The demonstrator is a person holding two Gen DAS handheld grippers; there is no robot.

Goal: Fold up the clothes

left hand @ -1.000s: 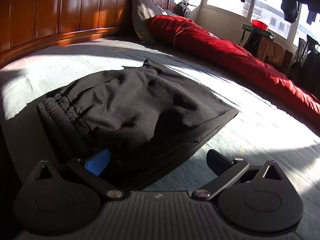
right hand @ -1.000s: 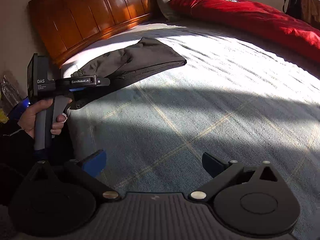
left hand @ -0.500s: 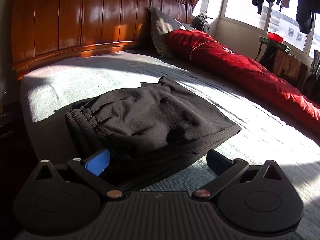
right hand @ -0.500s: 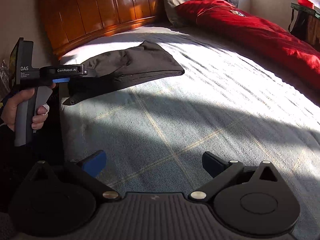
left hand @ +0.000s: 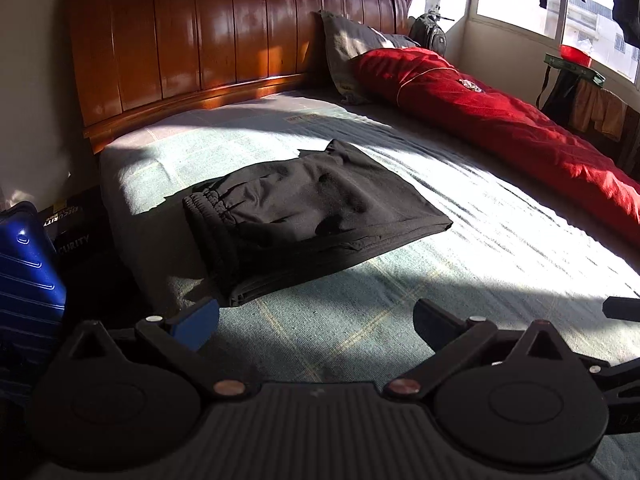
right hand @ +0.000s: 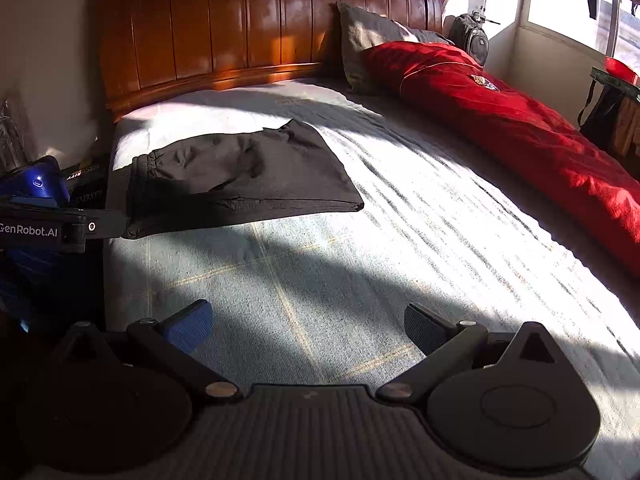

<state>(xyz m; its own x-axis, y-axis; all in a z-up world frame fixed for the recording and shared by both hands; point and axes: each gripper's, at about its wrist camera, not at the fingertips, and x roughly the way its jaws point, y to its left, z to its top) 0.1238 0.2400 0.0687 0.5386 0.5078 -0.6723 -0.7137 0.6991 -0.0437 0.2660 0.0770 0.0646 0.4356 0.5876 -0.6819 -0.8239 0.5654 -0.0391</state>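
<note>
A pair of black trousers (left hand: 304, 208), folded into a flat rectangle with the elastic waistband toward the bed's left edge, lies on the pale green bedsheet (left hand: 400, 300). The same folded trousers (right hand: 240, 176) appear at the left in the right wrist view. My left gripper (left hand: 312, 320) is open and empty, hovering just short of the fold's near corner. My right gripper (right hand: 306, 326) is also open and empty over bare sheet, well clear of the trousers. The left tool's body (right hand: 44, 232) shows at the left edge of the right wrist view.
A red quilt (left hand: 500, 120) runs along the bed's right side below a grey pillow (left hand: 352, 52). The wooden headboard (left hand: 224, 32) closes the far end. A blue suitcase (left hand: 24, 272) stands on the floor left of the bed. Hanging clothes and a side table fill the window corner.
My left gripper has pulled back from the folded trousers, which now lie farther off. My right gripper has drawn back a little too. The trousers have not moved.
</note>
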